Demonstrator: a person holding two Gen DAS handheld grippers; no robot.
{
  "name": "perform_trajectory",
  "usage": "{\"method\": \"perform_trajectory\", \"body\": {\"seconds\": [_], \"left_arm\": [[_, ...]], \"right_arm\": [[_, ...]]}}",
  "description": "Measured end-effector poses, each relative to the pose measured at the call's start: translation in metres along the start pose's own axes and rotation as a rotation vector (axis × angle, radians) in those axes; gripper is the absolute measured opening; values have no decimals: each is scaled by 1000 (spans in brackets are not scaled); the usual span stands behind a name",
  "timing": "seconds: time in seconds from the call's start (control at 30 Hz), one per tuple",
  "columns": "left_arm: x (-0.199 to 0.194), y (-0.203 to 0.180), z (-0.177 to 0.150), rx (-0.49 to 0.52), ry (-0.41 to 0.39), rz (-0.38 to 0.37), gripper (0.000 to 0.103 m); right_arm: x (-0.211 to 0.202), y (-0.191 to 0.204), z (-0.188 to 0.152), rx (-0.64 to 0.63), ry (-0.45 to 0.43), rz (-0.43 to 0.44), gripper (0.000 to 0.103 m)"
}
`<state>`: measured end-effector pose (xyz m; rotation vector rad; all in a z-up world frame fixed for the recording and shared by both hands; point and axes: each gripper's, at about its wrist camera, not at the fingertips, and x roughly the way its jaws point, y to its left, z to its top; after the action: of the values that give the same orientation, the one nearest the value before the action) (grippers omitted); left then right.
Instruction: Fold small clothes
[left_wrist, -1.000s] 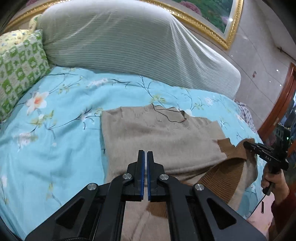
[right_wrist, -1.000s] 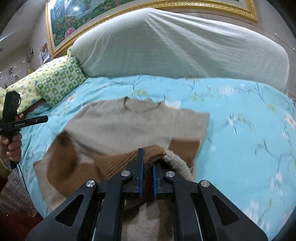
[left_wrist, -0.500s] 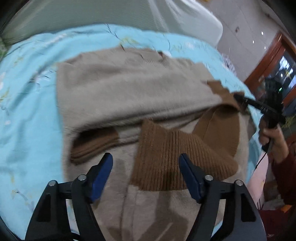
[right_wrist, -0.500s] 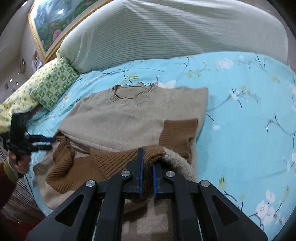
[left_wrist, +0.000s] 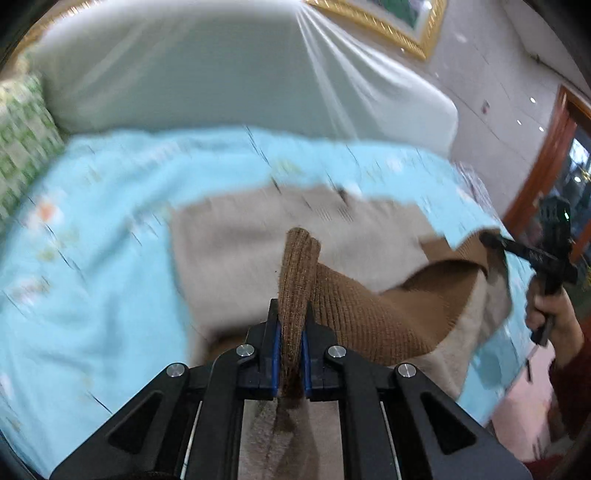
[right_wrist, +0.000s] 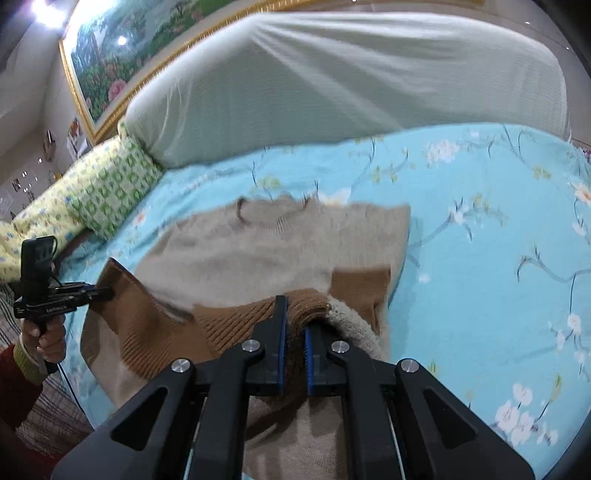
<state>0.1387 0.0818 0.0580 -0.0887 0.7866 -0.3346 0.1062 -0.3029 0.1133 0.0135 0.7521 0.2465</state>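
Note:
A beige sweater (left_wrist: 240, 251) with a brown ribbed hem (left_wrist: 369, 314) lies on the blue floral bedspread (left_wrist: 92, 295), collar toward the headboard. My left gripper (left_wrist: 291, 317) has its jaws closing on a pinched fold of that hem, and the pads press the knit between them. In the right wrist view my right gripper (right_wrist: 294, 306) is shut on the hem (right_wrist: 236, 314) at the sweater's (right_wrist: 258, 251) other bottom corner. Each view shows the other gripper at the far corner: the right gripper (left_wrist: 495, 242) and the left gripper (right_wrist: 105, 291). The hem sags between them, raised off the bed.
A headboard (right_wrist: 351, 81) draped in pale cloth fills the back. Green patterned pillows (right_wrist: 110, 192) lie at the bed's left. A gold-framed painting (right_wrist: 110, 62) hangs above. A wooden door frame (left_wrist: 546, 162) stands to the right. A person's hand (left_wrist: 550, 314) grips the right tool by the bed's edge.
My left gripper opened wide over the brown hem, then closed on it and drew it up. The right gripper kept its hold on the hem and shifted slightly.

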Motion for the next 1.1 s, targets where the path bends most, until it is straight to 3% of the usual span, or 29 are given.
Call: {"method": "perform_trajectory", "body": {"seconds": [0.23,0.4,0.5,0.63,0.73,0.8,0.87,0.93,1.0,1.03,1.1], "left_arm": [[49,56,57,-135,-47,119,7],[107,82,74,-172,12,203,7],[135,85,78,-123,40,281,8],[157,100,71,-137,94,299,10],[144,104,68,-149,79,297,15],[132,104,68,-148,71,310,23],[111,99,66,-143,57,330,22],[92,92,62,-148,45,331,23],[75,80,58,-147,28,299,25],[66,70,53,-148,19,248,27],[61,52,46,-149,16,168,42]], "right_arm": [[38,-18,46,93,-55,-36,9],[96,-40,60,142,29,-115,9],[126,-49,62,152,83,-162,9],[156,-64,54,193,168,-190,10],[151,-70,54,231,162,-144,11],[139,-76,57,265,141,-104,16],[129,-80,59,283,130,-115,29],[111,-82,61,284,85,-183,58],[89,-79,61,273,33,-183,59],[85,-77,61,264,24,-166,59],[77,-57,57,195,24,-86,59]]}}
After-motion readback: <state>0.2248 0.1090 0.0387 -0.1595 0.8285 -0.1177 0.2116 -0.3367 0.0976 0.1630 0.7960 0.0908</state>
